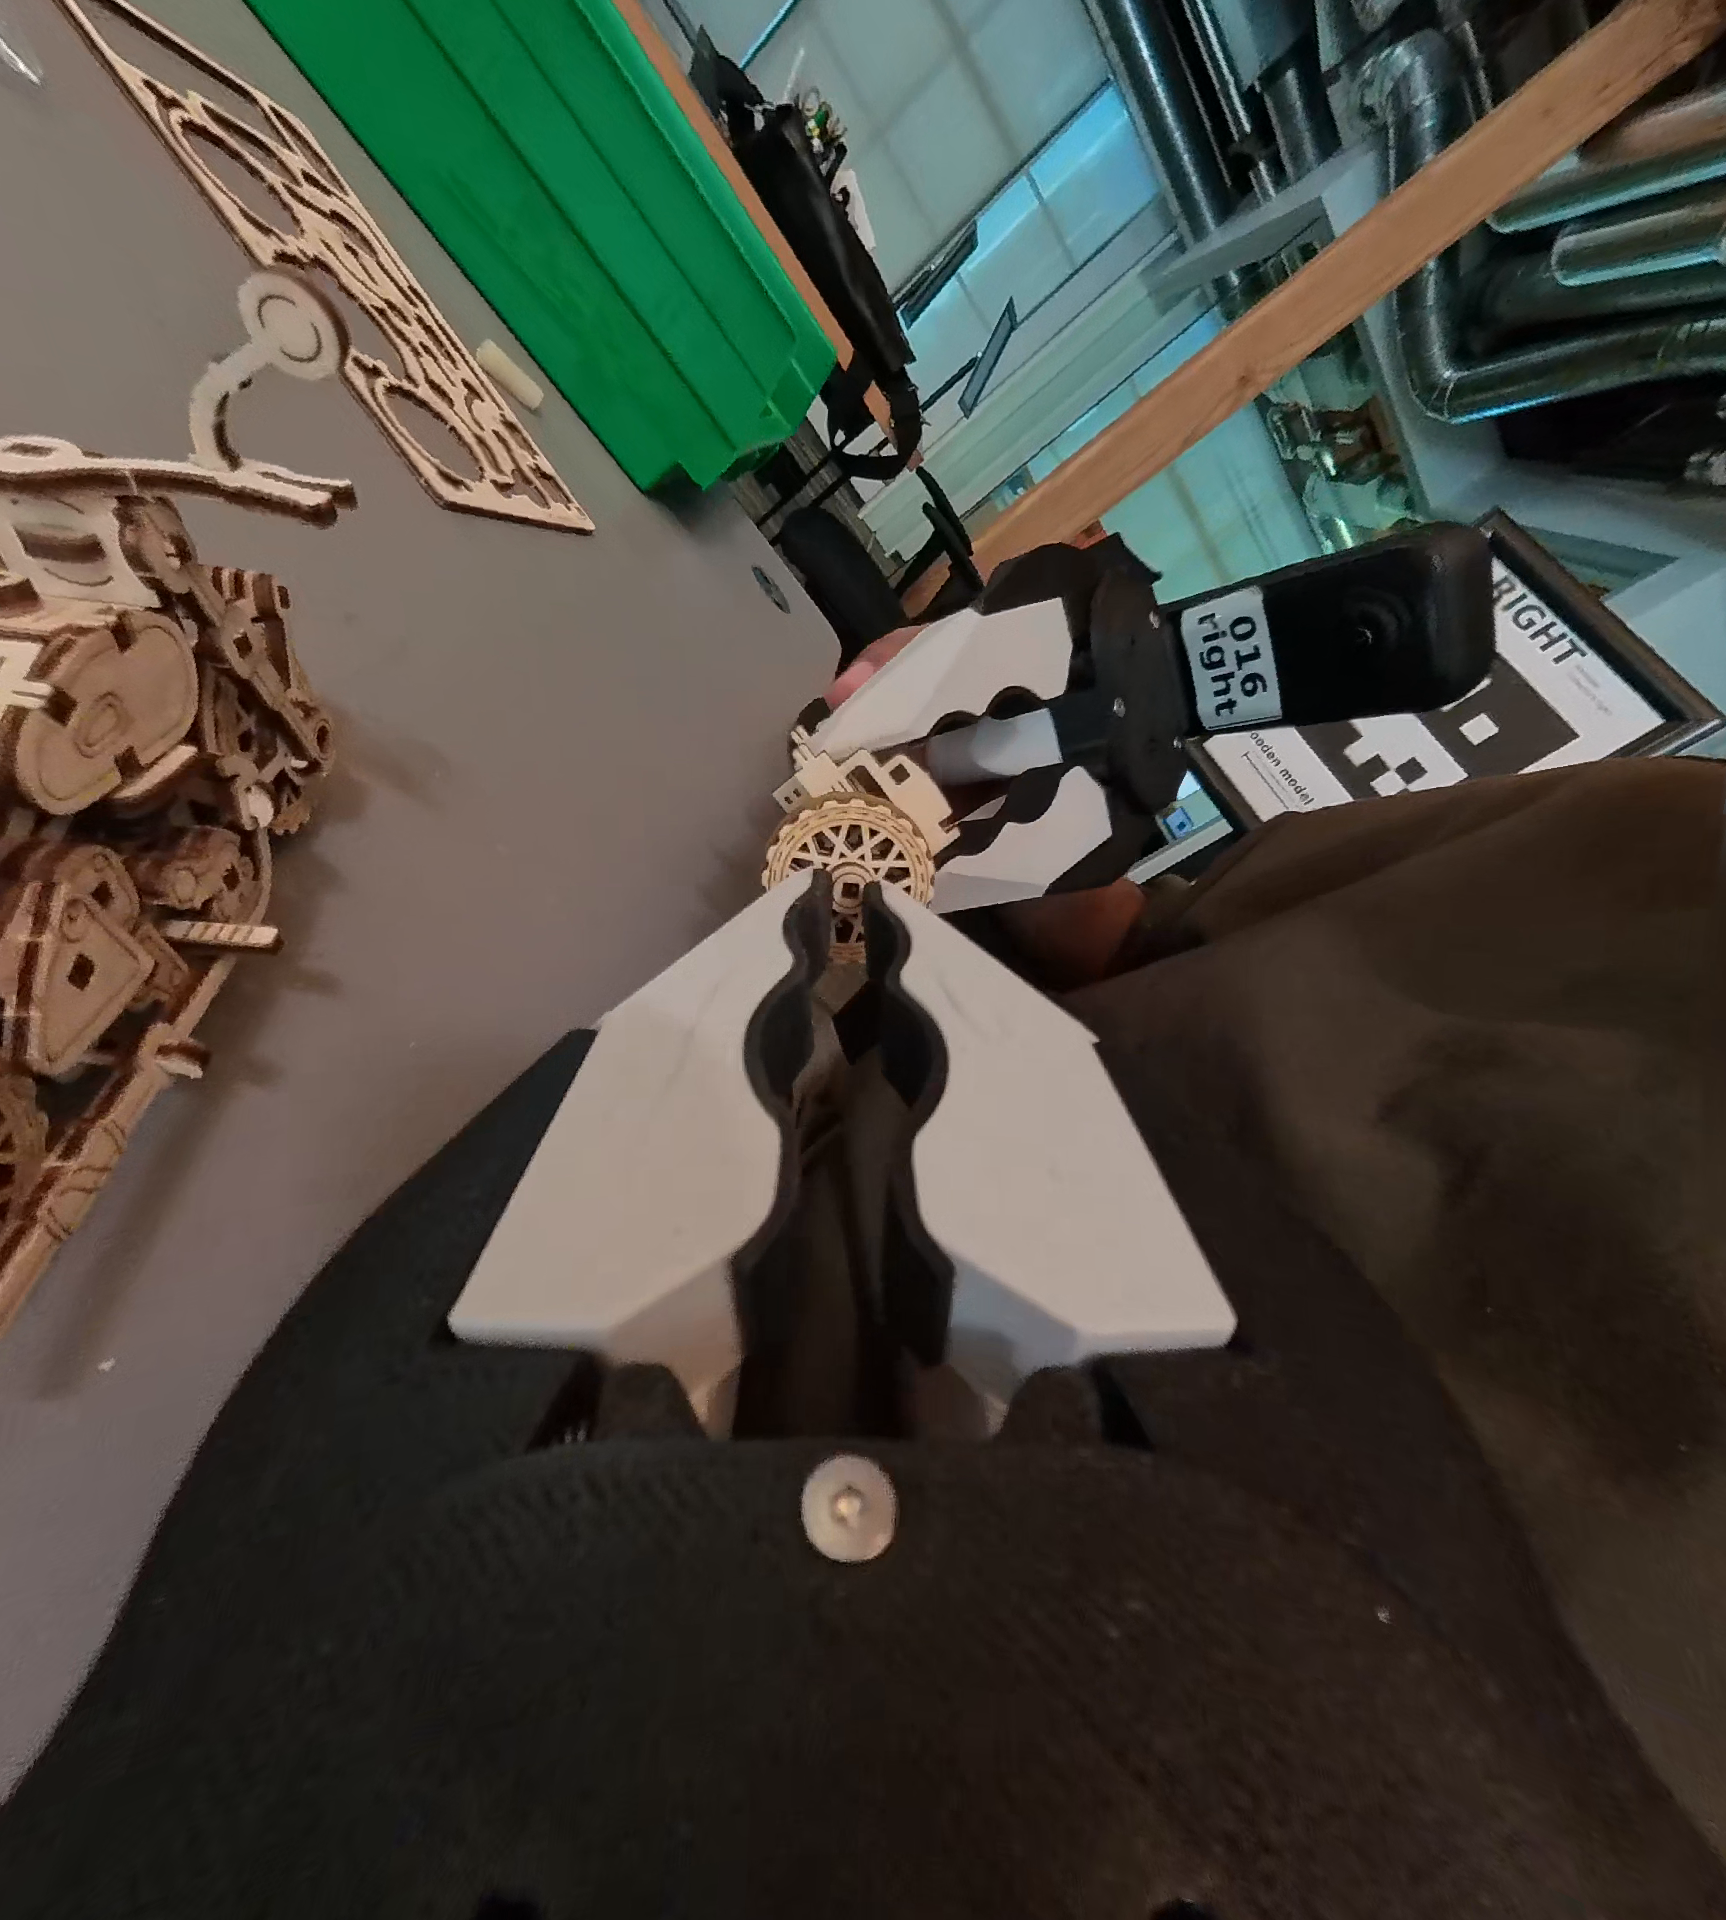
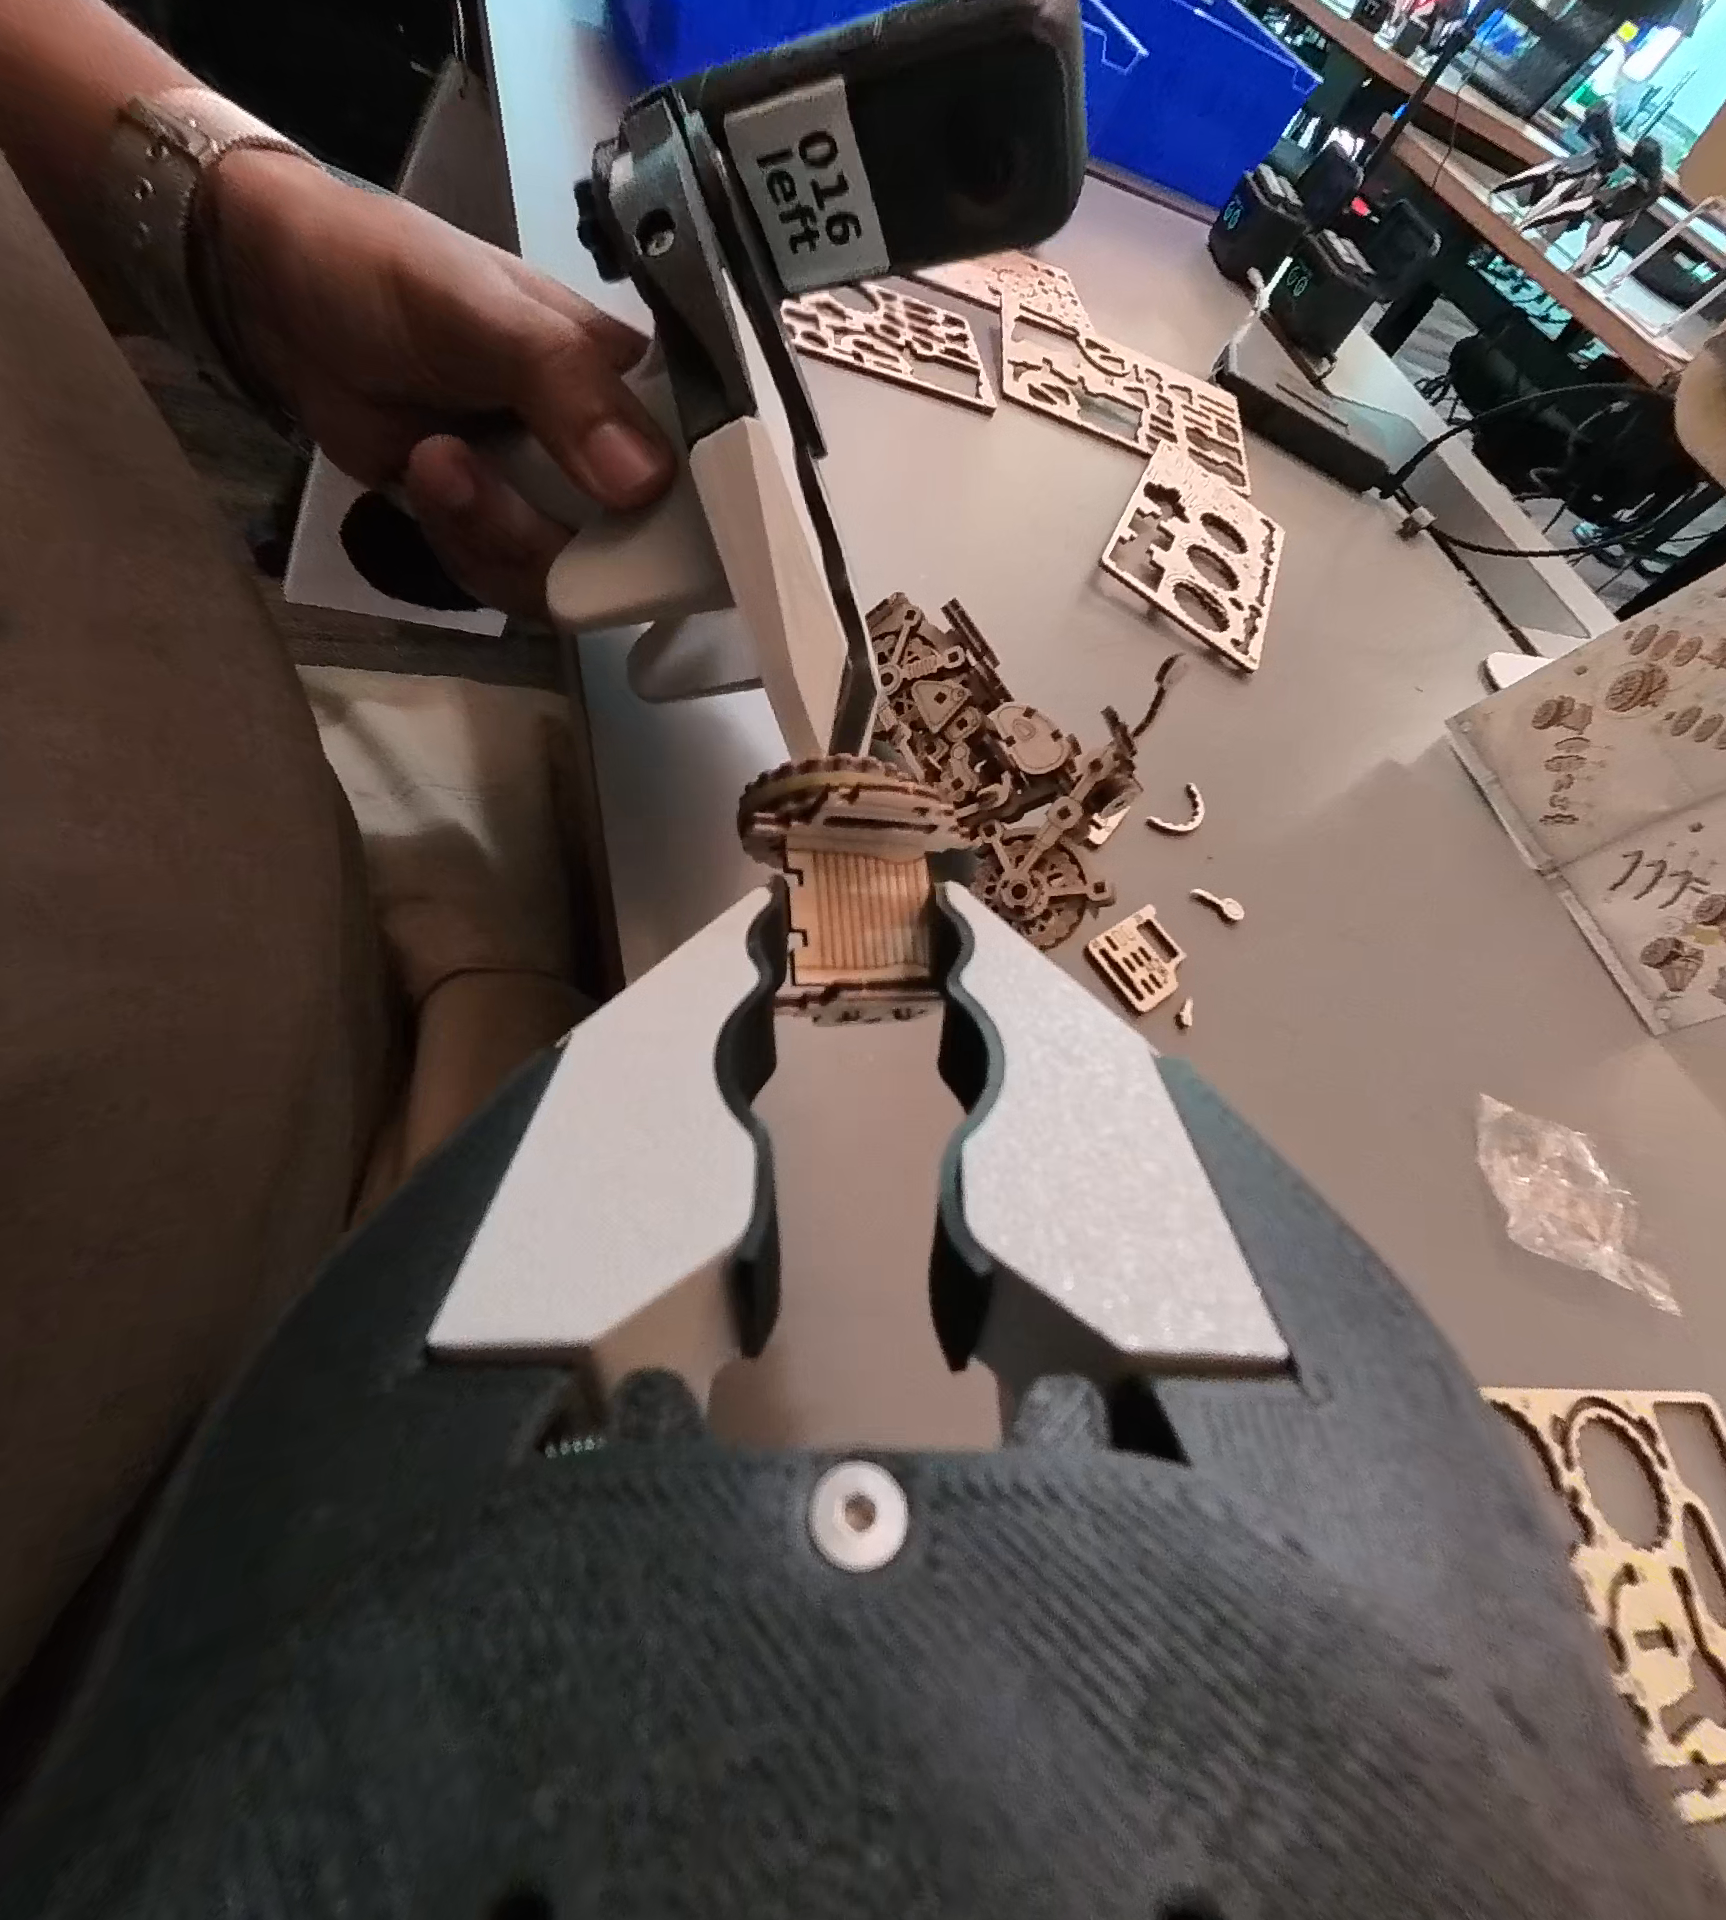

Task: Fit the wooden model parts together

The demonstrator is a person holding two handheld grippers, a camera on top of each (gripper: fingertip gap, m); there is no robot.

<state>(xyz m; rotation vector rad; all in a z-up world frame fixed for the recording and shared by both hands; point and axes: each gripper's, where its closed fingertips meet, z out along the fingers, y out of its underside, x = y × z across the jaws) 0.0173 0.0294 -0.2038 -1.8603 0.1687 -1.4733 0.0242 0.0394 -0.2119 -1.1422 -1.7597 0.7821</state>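
Right wrist view — tongs round ribbed block

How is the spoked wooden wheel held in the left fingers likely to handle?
The wheel is probably light and fragile: thin, cut-out spokes. Its round toothed rim suggests it would roll if dropped. The left gripper pinches only near the hub, so it may pivot.

Left wrist view looked forward along the left gripper, rolled hard so the grey table ran up the left side. It sat close on the spoked wheel, facing the right gripper. Right wrist view looked forward and down along the right gripper, close on the slatted part, facing the left gripper. Both views shared the wheel, the pile of wooden parts and the table.
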